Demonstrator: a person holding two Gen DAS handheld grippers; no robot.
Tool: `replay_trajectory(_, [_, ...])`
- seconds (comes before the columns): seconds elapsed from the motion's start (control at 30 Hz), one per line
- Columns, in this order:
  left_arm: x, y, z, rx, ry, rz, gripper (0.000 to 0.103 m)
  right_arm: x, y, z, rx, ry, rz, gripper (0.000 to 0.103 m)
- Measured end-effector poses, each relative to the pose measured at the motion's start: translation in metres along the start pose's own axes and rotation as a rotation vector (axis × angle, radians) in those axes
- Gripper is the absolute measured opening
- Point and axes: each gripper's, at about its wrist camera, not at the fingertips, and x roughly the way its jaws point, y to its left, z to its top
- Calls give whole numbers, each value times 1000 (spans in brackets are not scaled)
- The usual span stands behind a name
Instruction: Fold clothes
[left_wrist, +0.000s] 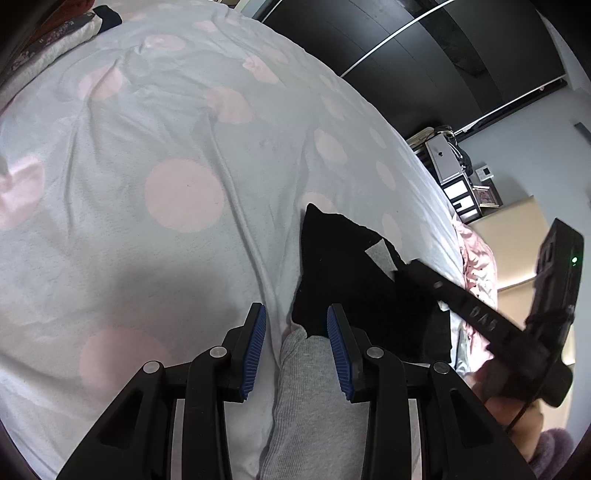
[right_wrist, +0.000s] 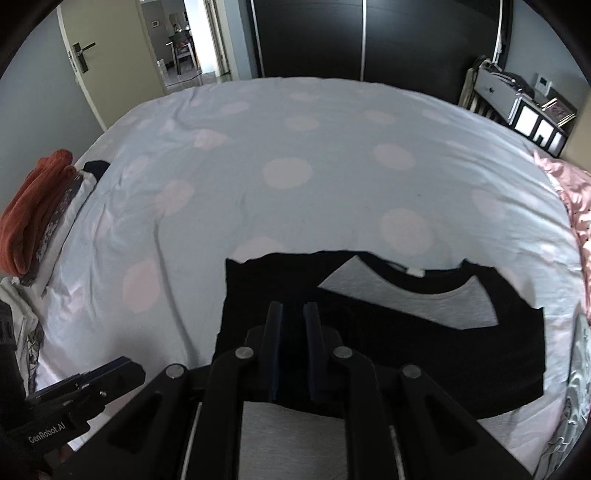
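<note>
On the bed there is one duvet cover (right_wrist: 295, 155), pale blue with many pink dots, and on it lies one garment (right_wrist: 424, 332), black with grey parts, near the front edge. In the right wrist view it lies flat, with the neck opening toward the far side and one small white label (right_wrist: 416, 272) at the collar. One pile of folded clothes (right_wrist: 33, 221) stands at the left edge of the bed, with an orange piece on top. One pink satin cloth (right_wrist: 569, 192) hangs at the right side of the bed. Behind the bed I count one dark wardrobe (right_wrist: 351, 37), one open door (right_wrist: 88, 59) and one low shelf unit (right_wrist: 532, 118).

There are two grippers. The left gripper (left_wrist: 296, 343) points steeply down at the bed. Its two blue pads stand clearly apart, and a grey part of the garment lies under the gap between them; the pads do not press on it, so it holds nothing. The right gripper (right_wrist: 293, 332) also points steeply down, over the black left part of the garment. Its two fingers are close together with only a narrow gap. The cloth there is black and dark, so I cannot tell if some of it is pinched between them. In the left wrist view the right gripper appears at the right, tilted over the garment, with a part of the person's hand (left_wrist: 517, 410) below it.
</note>
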Motion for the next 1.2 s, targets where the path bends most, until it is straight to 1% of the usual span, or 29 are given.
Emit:
replay_trajectory(0.07, [3,1,2,-8,0,-11,37,3,3,-2,-1,11,53,16])
replay_trajectory(0.1, [3,0,2,-8,-4,-10,37,1,3,-1,-1,9,79,20])
replay_trajectory(0.13, [4,0,2,-8,-8,-10,37,-2,4,1,-2,8,105,27])
replay_trajectory(0.17, [4,-1,3,-3,-11,-10,37,-6,2,1,-3,3,114,28])
replay_trajectory(0.27, [6,-9,0,32,-12,-15,37,-23,-11,-1,-1,-18,92,28])
replay_trajectory(0.33, [8,-19,-3,73,-6,-24,37,-35,-23,-4,10,-33,80,28])
replay_trajectory(0.43, [13,-37,-8,140,-7,-18,37,-54,-62,-22,73,-54,66,28])
replay_trajectory(0.6, [32,-67,-11,246,-17,3,37,-80,-144,-78,194,-78,13,28])
replay_trajectory(0.7, [54,-75,-12,260,-7,24,37,-90,-194,-115,284,-92,-32,28])
replay_trajectory(0.8, [80,-75,-16,239,34,81,37,-91,-237,-147,358,-109,-60,28])
replay_trajectory(0.83, [88,-76,-17,246,40,101,37,-90,-250,-156,378,-114,-68,28])
replay_trajectory(0.97, [107,-83,-20,283,47,178,37,-80,-288,-179,417,-134,-94,28])
replay_trajectory(1.07, [113,-85,-22,296,30,197,36,-68,-303,-180,387,-136,-105,28])
replay_trajectory(1.1, [113,-87,-22,304,20,199,35,-63,-307,-178,378,-129,-107,28])
replay_trajectory(1.13, [112,-90,-23,319,10,200,29,-58,-310,-175,377,-126,-105,28])
replay_trajectory(1.17, [112,-94,-24,338,4,197,19,-55,-314,-173,377,-131,-101,28])
replay_trajectory(1.2, [111,-97,-25,354,1,193,17,-51,-317,-170,382,-138,-96,28])
